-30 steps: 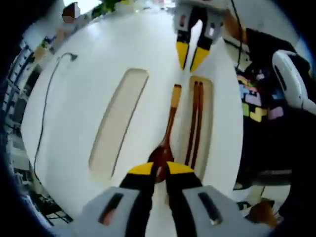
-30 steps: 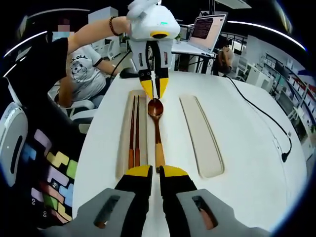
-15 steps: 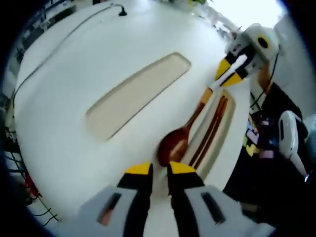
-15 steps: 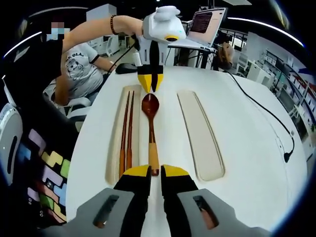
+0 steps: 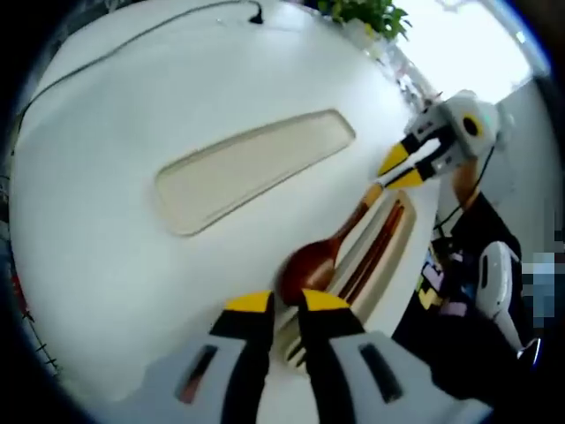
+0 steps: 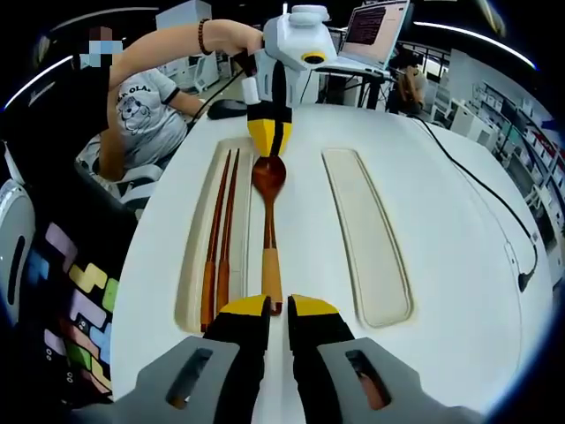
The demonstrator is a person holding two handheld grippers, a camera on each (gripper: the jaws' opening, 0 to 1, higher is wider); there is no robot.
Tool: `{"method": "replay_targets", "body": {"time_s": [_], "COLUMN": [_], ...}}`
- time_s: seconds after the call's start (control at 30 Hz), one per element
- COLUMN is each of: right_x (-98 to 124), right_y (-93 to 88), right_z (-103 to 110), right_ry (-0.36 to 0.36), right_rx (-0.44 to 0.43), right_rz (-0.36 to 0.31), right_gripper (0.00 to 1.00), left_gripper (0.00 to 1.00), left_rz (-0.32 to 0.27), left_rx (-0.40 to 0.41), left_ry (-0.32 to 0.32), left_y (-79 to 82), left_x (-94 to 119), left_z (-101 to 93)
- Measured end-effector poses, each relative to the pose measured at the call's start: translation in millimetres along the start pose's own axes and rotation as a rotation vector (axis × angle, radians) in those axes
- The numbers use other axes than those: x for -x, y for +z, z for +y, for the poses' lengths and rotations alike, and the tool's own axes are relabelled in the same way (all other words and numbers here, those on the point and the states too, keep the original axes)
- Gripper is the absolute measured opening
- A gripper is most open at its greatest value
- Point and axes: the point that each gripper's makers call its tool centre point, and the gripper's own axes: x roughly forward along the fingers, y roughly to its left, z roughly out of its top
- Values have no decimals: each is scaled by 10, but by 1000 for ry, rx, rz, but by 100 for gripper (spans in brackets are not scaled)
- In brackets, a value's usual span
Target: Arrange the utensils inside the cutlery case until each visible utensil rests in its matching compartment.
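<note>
The white cutlery case has two long beige compartments. A pair of brown chopsticks lies in one of them. The other compartment holds nothing. A wooden spoon lies on the ridge between them, bowl up. My right gripper is shut on the handle's end. My left gripper is shut and rolled on its side, its tips at the bowl's far rim.
A person sits beyond the table's far left corner, one arm reaching over it. A mouse and a laptop lie behind the case. A black cable runs along the table's far side.
The left gripper has rolled about a quarter turn and its tips have slid off the spoon's bowl to its rim. The right gripper stays on the handle's end.
</note>
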Motion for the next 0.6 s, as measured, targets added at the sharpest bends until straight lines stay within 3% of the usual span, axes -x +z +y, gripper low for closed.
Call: {"method": "replay_targets", "body": {"time_s": [0.37, 0.6], "right_x": [-37, -43], "right_y": [-13, -9], "right_z": [1, -5], "right_ry": [16, 8], "right_rx": [3, -20], "right_rz": [7, -12], "right_gripper": [6, 5], "left_gripper": [10, 8], "left_rz": [-33, -73], "left_rx": [72, 151], "left_ry": [-43, -109], "left_y": [30, 38], "left_x": [-58, -72], "left_z": [-24, -33]}}
